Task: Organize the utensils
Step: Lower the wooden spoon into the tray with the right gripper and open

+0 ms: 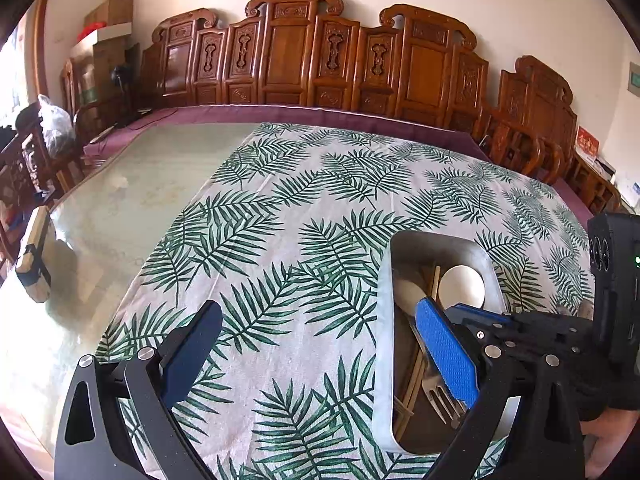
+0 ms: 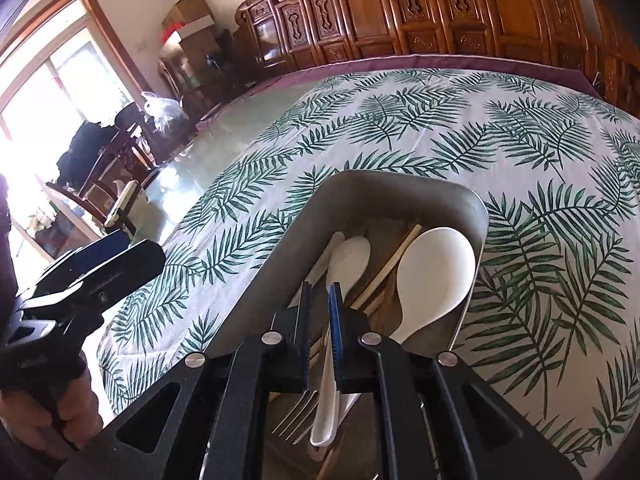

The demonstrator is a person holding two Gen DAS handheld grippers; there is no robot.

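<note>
White spoon [image 2: 326, 392] sits in your nearly closed right claw [image 2: 320, 300]; release it low inside the tray [image 2: 304, 216], left claw [image 1: 320, 344] open beside.

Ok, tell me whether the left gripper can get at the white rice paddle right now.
Probably, though it's tight. The left gripper is open beside the tray, and the white rice paddle lies uncovered, but the right gripper sits in the tray next to it.

Fork [image 2: 294, 420] handle and chopsticks [image 2: 386, 270] partly hidden under gripper fingers.
</note>
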